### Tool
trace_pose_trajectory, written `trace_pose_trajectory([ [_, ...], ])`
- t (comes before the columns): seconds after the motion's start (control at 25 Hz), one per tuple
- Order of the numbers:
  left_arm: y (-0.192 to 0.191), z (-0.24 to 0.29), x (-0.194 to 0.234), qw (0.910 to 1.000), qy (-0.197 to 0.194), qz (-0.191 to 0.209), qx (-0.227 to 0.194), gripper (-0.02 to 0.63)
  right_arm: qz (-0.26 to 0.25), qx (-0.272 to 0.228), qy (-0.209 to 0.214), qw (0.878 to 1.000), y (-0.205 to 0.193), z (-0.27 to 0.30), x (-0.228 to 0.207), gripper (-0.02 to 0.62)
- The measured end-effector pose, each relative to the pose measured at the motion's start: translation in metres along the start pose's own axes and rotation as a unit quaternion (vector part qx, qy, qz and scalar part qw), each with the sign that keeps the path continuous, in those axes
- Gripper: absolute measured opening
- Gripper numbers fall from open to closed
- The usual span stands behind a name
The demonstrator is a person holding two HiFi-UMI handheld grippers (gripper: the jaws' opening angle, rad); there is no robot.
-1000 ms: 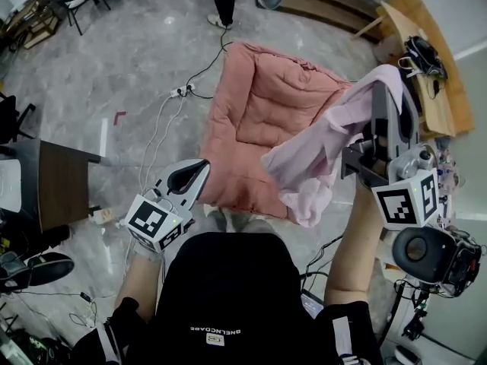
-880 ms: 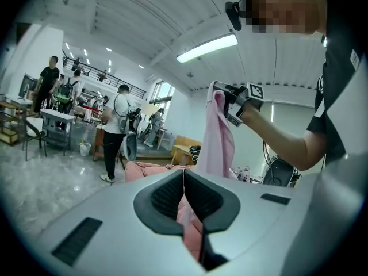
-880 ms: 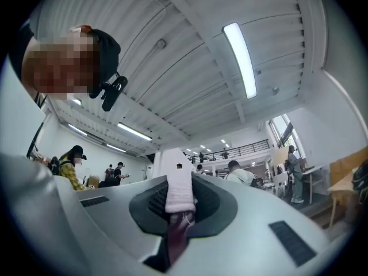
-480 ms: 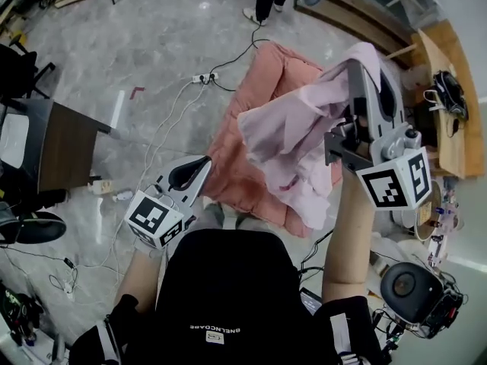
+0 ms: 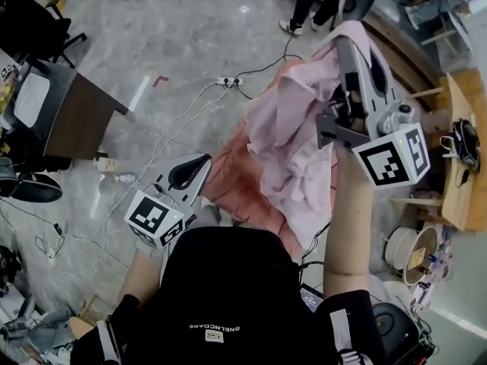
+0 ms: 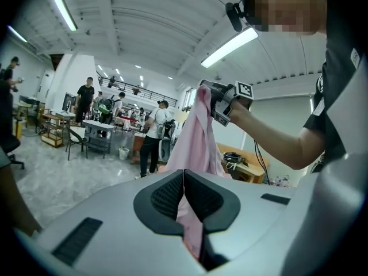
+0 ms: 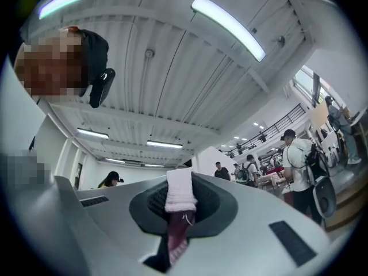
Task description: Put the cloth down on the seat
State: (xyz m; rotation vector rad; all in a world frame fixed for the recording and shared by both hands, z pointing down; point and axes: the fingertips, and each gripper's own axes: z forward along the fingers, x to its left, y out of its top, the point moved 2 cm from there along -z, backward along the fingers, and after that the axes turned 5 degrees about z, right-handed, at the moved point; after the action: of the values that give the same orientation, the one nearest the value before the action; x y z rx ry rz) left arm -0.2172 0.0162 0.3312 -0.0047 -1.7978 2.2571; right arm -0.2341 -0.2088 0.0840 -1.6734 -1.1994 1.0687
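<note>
The cloth (image 5: 293,135) is pink, thin and very soft. It is judged to be light and floppy, so it will fold, swing and slide when it is moved, and it cannot break. It is best held by a bunched fold near one edge, so that the rest hangs free. A pinch on one thin layer may slip out.

The right claw (image 5: 351,48) is closed tight on such a fold. In the right gripper view a small roll of the cloth (image 7: 180,190) is seen pressed between the two jaws. The claw is held up high at the far right. The cloth hangs down from its tip, to the left of it and below it, in long loose folds.

The seat (image 5: 228,179), pink and padded, lies under the hanging cloth. Whether the low end of the cloth touches the seat cannot be told.

The left claw (image 5: 195,167) is held low at the near left, by the near left edge of the seat. Its jaws are shut together and nothing is held in them. The cloth is off to its right and is not touched by it.
</note>
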Motion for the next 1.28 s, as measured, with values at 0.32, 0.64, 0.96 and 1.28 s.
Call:
trace_pose_trajectory([
  [0.32, -0.001, 0.004, 0.004, 0.9986, 0.051, -0.009, 0.001, 0.015, 0.032, 0.035, 0.039, 0.998, -0.048, 0.014, -0.020, 0.038],
  [0.64, -0.017, 0.017, -0.007, 0.9974, 0.067, -0.017, 0.017, 0.015, 0.063, 0.102, 0.009, 0.993, -0.122, -0.038, -0.062, 0.038],
  [0.96, -0.020, 0.037, -0.037, 0.9970, 0.070, -0.014, 0.031, 0.015, 0.090, 0.148, -0.042, 0.984, -0.159, -0.135, -0.113, 0.038],
  [1.28, -0.033, 0.064, -0.064, 0.9968, 0.066, -0.010, 0.044, 0.015, 0.110, 0.210, -0.101, 0.966, -0.212, -0.225, -0.153, 0.038],
])
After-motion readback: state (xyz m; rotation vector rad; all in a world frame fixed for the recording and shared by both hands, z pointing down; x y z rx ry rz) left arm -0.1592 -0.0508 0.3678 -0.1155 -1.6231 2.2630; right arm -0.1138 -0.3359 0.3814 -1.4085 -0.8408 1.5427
